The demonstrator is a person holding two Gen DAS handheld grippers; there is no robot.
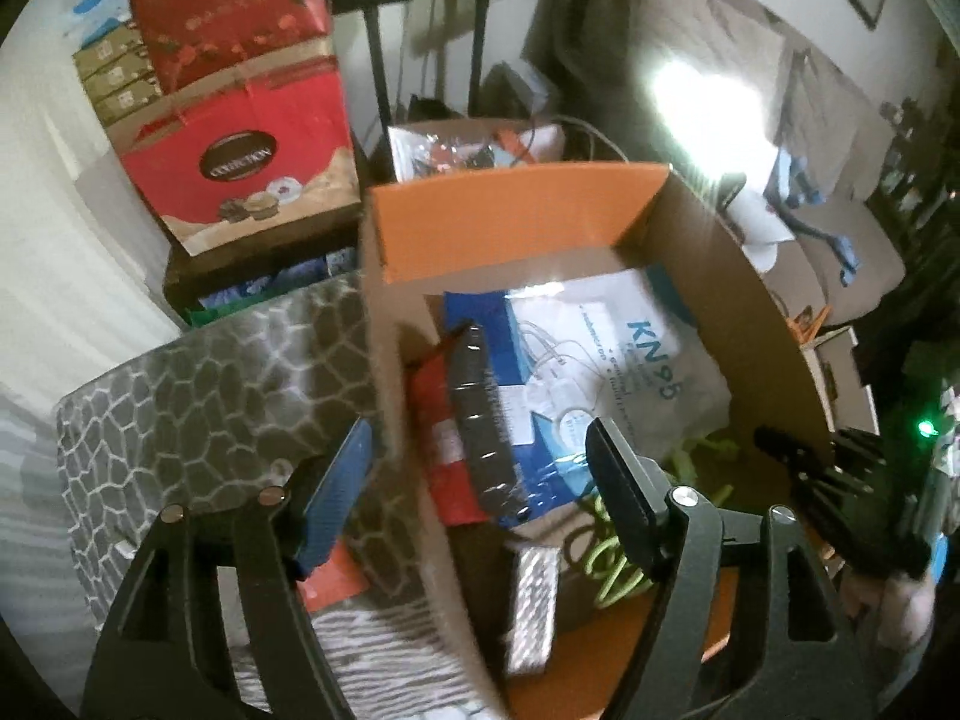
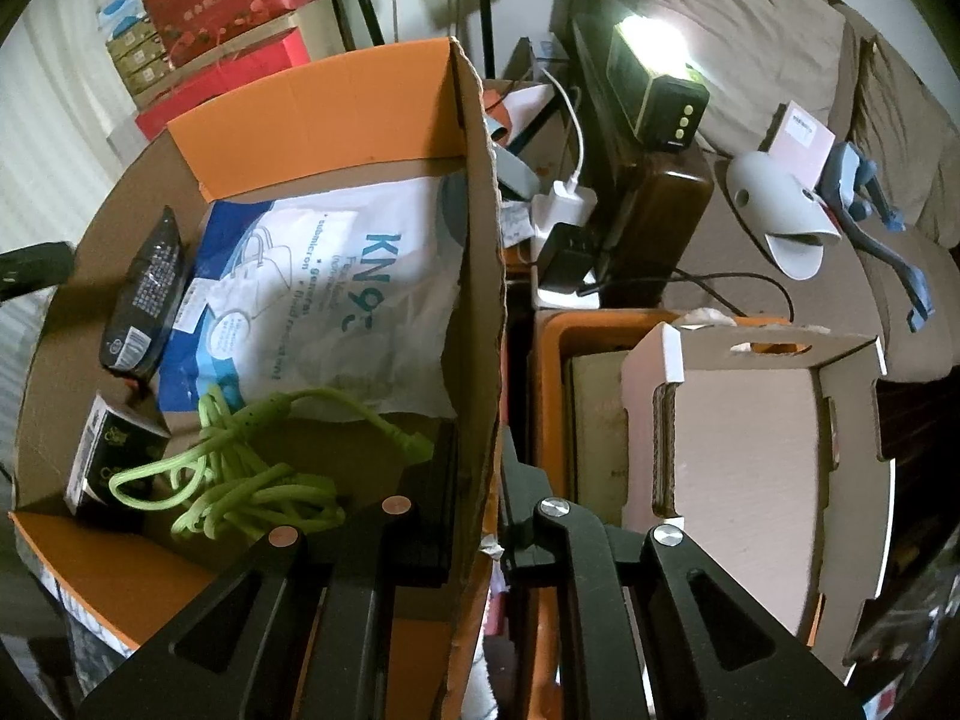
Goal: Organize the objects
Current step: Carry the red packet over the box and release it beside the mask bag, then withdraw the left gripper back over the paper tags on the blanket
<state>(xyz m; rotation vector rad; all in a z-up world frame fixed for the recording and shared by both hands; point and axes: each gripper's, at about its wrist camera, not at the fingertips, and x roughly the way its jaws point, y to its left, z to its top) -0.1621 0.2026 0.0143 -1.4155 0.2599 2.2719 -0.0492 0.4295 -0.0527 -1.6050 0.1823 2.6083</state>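
An open cardboard box (image 1: 750,312) with orange flaps holds a white and blue KN95 mask bag (image 1: 606,348), a dark flat packet (image 1: 480,420), a red item (image 1: 438,450), a lime green cord (image 1: 618,564) and a small dark carton (image 1: 531,606). My left gripper (image 1: 480,480) is open, its jaws astride the box's left wall (image 1: 396,396). My right gripper (image 2: 474,510) is shut on the box's right wall (image 2: 480,300). In the right wrist view the box shows the mask bag (image 2: 336,282), packet (image 2: 144,300), cord (image 2: 240,468) and carton (image 2: 102,456).
The box sits on a grey stone-patterned surface (image 1: 210,372). Red gift boxes (image 1: 240,120) are stacked at the back left. To the right lie an orange bin with folded cardboard (image 2: 750,450), chargers (image 2: 564,210), a lit lamp (image 2: 654,72) and a sofa (image 2: 840,240).
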